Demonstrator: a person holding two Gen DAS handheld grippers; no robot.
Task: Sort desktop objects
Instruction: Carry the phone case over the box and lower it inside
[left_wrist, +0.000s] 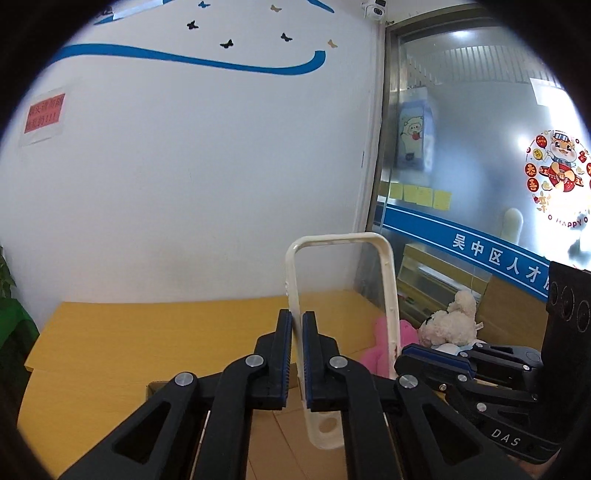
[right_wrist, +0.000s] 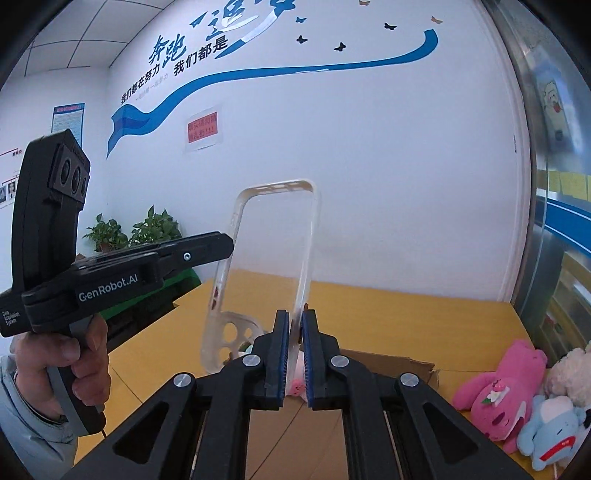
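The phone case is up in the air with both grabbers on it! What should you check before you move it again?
1. Left gripper holds one long edge of the phone case: ok, its fingers are shut on the rim.
2. Right gripper holds the other long edge: ok, shut on the rim.
3. Case lifted off the yellow table: ok, it stands upright in the air.
4. Case not bent or twisted between the two grips: cannot tell.
5. Cardboard box below is open and ready: cannot tell, only its edge shows.
6. Plush toys out of the way: ok, they lie off to the right side.
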